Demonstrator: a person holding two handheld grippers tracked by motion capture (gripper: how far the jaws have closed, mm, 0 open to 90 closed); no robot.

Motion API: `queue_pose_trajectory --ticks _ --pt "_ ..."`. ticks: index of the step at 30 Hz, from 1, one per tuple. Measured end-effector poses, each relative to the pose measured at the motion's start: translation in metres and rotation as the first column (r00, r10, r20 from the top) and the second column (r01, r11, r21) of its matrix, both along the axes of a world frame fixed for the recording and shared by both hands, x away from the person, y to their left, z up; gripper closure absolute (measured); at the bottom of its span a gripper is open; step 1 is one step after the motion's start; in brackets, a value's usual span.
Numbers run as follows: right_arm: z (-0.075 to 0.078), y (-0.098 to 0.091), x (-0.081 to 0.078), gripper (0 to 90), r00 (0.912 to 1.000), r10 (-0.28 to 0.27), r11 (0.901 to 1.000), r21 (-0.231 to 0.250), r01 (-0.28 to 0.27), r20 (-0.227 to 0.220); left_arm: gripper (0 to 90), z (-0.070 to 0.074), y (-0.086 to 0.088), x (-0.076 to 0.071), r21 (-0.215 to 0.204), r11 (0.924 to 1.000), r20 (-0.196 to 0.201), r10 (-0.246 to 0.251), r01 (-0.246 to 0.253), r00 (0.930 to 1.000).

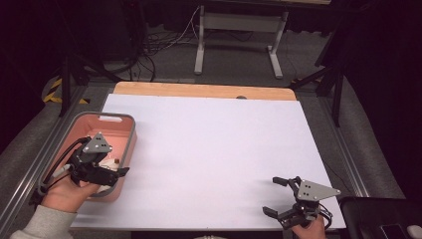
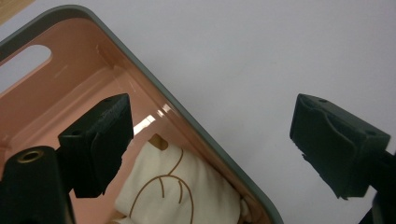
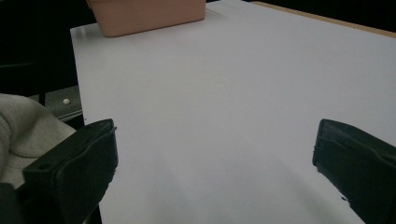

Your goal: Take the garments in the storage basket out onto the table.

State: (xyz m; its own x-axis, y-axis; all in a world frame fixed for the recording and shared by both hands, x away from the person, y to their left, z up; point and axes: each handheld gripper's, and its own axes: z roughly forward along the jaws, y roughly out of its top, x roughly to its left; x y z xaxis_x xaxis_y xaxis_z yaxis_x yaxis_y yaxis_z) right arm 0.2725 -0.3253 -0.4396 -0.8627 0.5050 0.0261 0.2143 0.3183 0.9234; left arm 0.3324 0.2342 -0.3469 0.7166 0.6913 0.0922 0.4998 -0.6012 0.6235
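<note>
A pink bin (image 1: 130, 144) with a grey rim stands at the table's left edge. My left gripper (image 1: 115, 164) hovers over its near end, open and holding nothing. In the left gripper view the gripper (image 2: 212, 116) straddles the bin's rim (image 2: 154, 80), one jaw over the inside and the other over the white table. A cream cloth (image 2: 187, 186) with brown line drawing lies inside the bin, below the jaws. My right gripper (image 1: 271, 195) rests low near the front right of the table, open and empty, and faces across the bare white top (image 3: 217, 135) toward the bin (image 3: 144, 14).
A white sheet (image 1: 214, 144) covers the table, with a strip of wood (image 1: 199, 89) showing along the far edge. A black object (image 1: 378, 219) sits off the front right corner. A grey sleeve (image 3: 23, 126) lies beside the right gripper.
</note>
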Motion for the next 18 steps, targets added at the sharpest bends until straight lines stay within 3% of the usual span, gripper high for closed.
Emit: queue_pose_trajectory --ticks 12,18 --pt "-0.0002 -0.0001 0.0003 0.4 1.0 0.0 1.0 -0.001 0.0 -0.001 14.8 -0.0025 0.0068 0.0025 0.052 0.9986 -0.042 0.007 -0.005 0.9991" --pt "-0.0005 0.0001 0.0005 0.4 1.0 -0.002 1.0 -0.005 0.002 -0.002 16.0 -0.0031 0.0088 0.0013 0.085 0.9959 -0.056 0.037 -0.032 0.9977"
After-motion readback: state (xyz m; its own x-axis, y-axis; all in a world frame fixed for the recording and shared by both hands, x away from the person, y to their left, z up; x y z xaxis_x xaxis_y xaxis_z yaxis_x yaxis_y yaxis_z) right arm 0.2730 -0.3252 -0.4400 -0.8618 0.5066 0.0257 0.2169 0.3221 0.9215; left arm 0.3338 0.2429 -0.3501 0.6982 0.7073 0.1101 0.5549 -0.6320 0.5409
